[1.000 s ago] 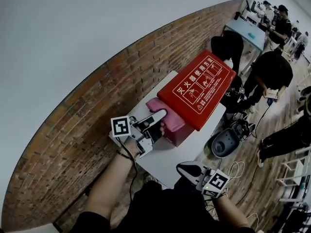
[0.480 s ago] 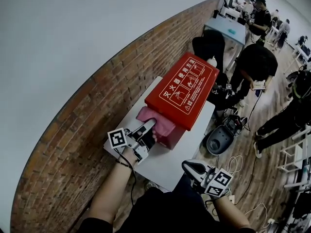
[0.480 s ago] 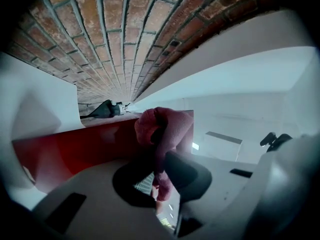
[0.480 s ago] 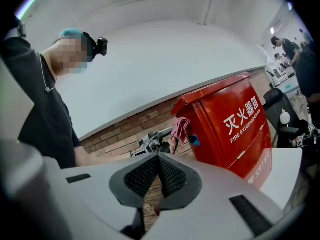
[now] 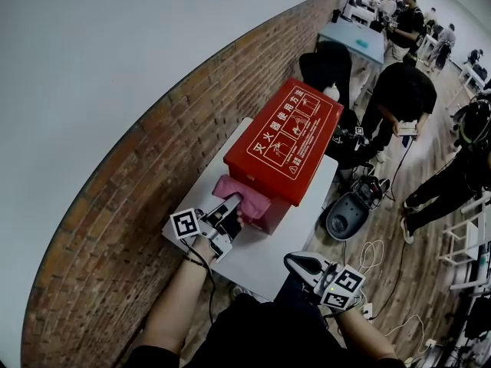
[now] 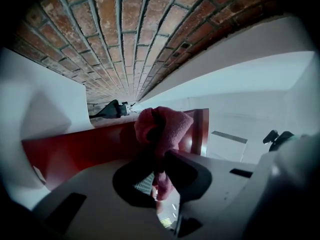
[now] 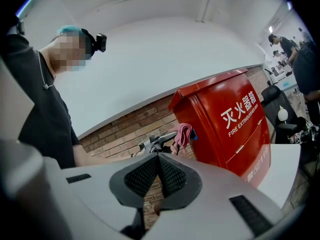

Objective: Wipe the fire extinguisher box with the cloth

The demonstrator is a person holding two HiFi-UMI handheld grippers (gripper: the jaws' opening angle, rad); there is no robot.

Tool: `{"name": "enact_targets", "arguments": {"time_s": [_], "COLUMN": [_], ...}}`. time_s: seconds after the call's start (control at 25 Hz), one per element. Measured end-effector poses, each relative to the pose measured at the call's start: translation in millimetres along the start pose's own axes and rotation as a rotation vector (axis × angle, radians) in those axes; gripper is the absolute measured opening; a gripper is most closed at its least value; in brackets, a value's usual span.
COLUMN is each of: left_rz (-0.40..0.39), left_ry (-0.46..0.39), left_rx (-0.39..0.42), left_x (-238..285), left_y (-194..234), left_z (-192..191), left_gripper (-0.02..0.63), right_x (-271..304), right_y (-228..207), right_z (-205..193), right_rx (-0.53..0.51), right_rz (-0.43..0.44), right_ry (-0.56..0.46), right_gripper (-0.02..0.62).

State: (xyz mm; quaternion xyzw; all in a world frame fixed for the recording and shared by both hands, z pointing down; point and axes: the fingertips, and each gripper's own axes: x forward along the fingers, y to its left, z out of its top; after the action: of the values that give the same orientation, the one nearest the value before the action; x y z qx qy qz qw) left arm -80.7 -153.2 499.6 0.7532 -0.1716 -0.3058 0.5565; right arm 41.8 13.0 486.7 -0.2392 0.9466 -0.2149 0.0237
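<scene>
Fire extinguisher box [image 5: 284,140], red with white instruction print on its sloping lid, stands on the white counter [image 5: 261,255] against the brick wall [image 5: 115,198]. The pink cloth [image 5: 242,195] is bunched against the box's near end face, just under the lid's overhang.

The left gripper [image 5: 226,213] holds that cloth. In the left gripper view its fingers [image 6: 185,171] are pinched on a fold of it, with the rest of the cloth bulging out ahead of them against the red panel.

Over the last second the cloth and the left gripper have slid a little lower down the end face, away from the lid edge and toward the person. The shift is small, and the head camera has moved as well, so some of it may be only apparent. I read it as a downward wiping stroke on this end panel, with the wiping under way and only this face being covered. The lid, the front and the far end look untouched by the cloth at this moment.

The right gripper [image 5: 303,265] has barely moved. It hangs off the counter's near edge by the person's lap, its fingers [image 7: 172,176] pressed together on nothing, taking no part in the wiping.
</scene>
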Motion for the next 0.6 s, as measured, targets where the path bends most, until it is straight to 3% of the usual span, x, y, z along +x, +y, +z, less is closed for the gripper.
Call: {"name": "enact_targets", "arguments": {"time_s": [0.28, 0.6], "left_rz": [0.007, 0.102], "left_ry": [-0.010, -0.005], "left_rx": [-0.003, 0.002], "left_x": [-2.8, -15.3], "left_y": [6.8, 41.7], "left_z": [-2.6, -10.6], "left_gripper": [0.064, 0.064], "right_x": [2.4, 0.5], "right_y": [0.0, -1.7], "right_z": [-1.1, -1.8], "right_rx": [-0.005, -0.005], "right_rz": [0.003, 0.004], "right_ry": [0.020, 0.023], "right_gripper": [0.020, 0.020]}}
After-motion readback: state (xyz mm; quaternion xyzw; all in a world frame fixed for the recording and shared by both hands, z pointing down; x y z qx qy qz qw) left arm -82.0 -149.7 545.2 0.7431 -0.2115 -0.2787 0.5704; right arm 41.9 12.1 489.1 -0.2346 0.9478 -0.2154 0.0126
